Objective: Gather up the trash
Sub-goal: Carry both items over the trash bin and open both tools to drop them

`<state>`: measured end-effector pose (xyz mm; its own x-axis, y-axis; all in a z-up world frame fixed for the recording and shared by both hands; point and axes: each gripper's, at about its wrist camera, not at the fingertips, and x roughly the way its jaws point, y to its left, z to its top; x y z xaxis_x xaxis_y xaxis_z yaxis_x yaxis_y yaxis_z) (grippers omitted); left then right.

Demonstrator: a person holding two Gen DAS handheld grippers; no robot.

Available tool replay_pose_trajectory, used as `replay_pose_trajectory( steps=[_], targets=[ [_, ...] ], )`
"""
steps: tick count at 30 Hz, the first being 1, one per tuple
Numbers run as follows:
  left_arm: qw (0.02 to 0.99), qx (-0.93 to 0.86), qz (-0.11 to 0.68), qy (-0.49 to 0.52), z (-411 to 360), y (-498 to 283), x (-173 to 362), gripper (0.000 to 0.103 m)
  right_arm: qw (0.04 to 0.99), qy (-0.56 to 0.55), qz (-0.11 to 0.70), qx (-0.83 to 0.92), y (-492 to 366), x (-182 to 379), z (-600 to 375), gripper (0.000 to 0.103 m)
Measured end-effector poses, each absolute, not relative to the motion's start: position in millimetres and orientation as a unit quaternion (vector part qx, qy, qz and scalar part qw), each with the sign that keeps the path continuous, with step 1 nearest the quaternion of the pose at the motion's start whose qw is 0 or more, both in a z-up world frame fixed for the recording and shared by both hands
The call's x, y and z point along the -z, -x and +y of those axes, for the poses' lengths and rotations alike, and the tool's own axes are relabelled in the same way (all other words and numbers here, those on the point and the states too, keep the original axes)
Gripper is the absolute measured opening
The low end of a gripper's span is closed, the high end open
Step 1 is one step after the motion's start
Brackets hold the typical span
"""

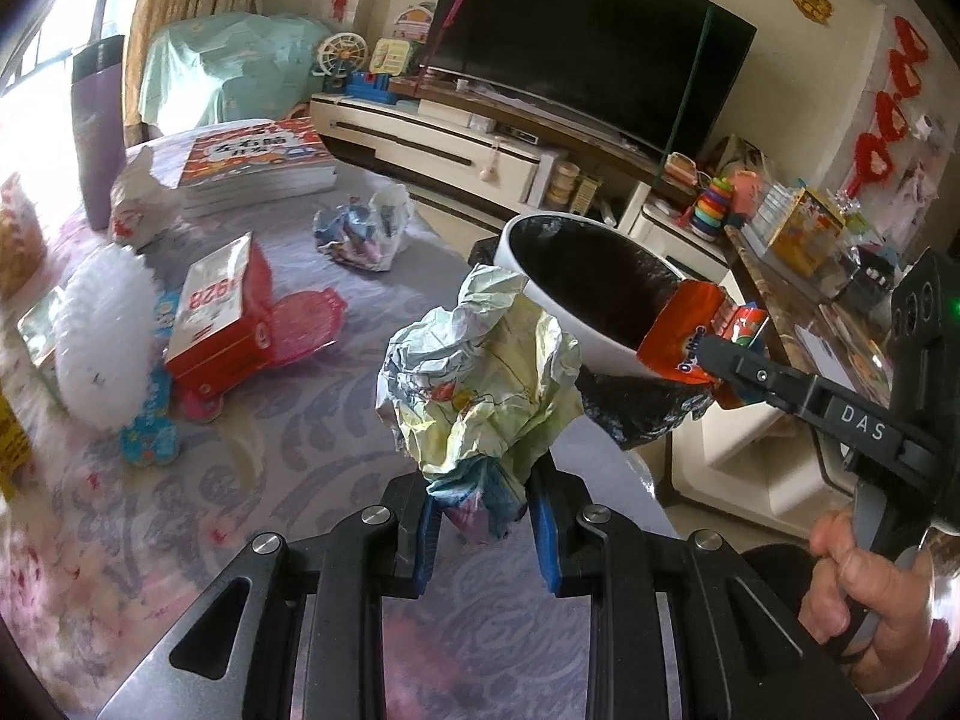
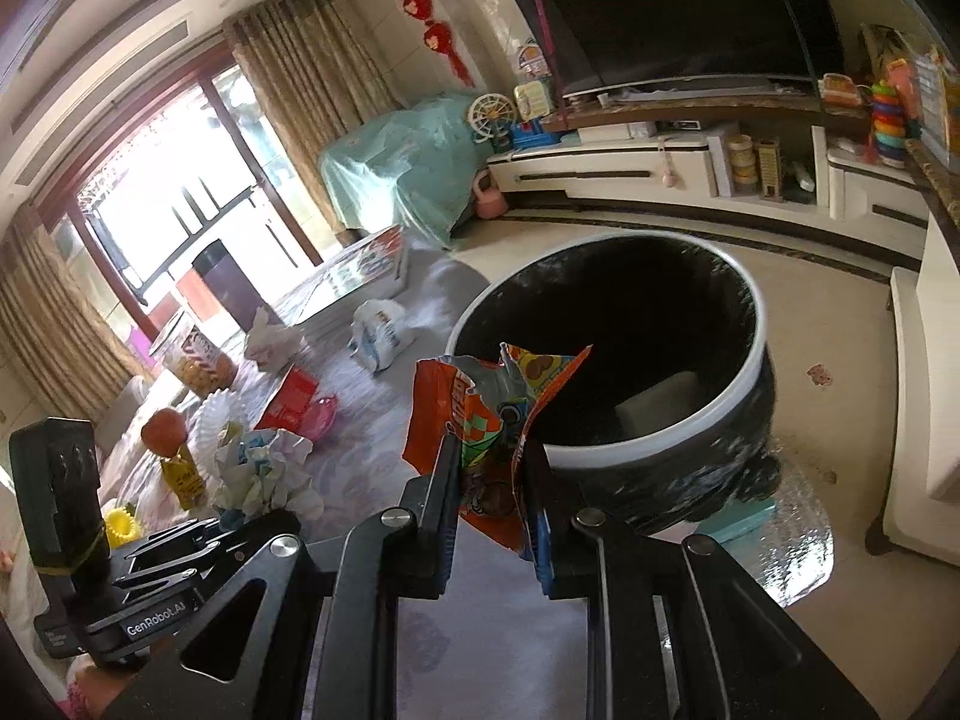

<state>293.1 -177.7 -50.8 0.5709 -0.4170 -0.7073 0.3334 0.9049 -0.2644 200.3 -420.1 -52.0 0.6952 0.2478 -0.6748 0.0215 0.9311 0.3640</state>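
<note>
Both grippers loaded, both heading for the bin; left gripper [image 1: 483, 504] pinches a crumpled pale yellow-green paper wrapper ball [image 1: 480, 384] by its lower end, bulk of it standing up above the blue finger pads [image 1: 547, 531]; right gripper [image 2: 489, 480] is clamped on a torn orange foil snack packet [image 2: 480, 420], packet top flared open just at the near rim of the round white-rimmed bin with black liner bag [image 2: 690, 426].

Bin sits on the floor right of the grey patterned table top [image 1: 270, 438], mouth wide and dark; a pale blocky item lies inside near the bottom — cannot tell what.

Step in hand, as I judge it: drop the packet in. To do it well — carry the right gripper further over the mouth so the whole packet clears the rim before spreading the jaws; packet is light and floppy, could catch on the rim or slide down the outside of the liner. The left gripper's ball should come in from the left side, well apart from the right gripper, then release over the centre.

More trash still on the table: a crumpled white-and-blue plastic bag [image 1: 366, 228] far side, red carton [image 1: 216, 318] left.
</note>
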Motion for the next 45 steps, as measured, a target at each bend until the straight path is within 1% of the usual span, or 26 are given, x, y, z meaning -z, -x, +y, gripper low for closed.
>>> replay_pose_trajectory(
  steps=[25,45],
  targets=[
    [0.882,0.245,0.402,0.011,-244,-349,36,0.025,0.904,-0.181,0.386,-0.028,-230,50,-475,0.021],
    [0.871,0.251,0.422,-0.008,-286,-398,42,0.026,0.895,-0.171,0.411,-0.023,-261,52,-491,0.024]
  ],
)
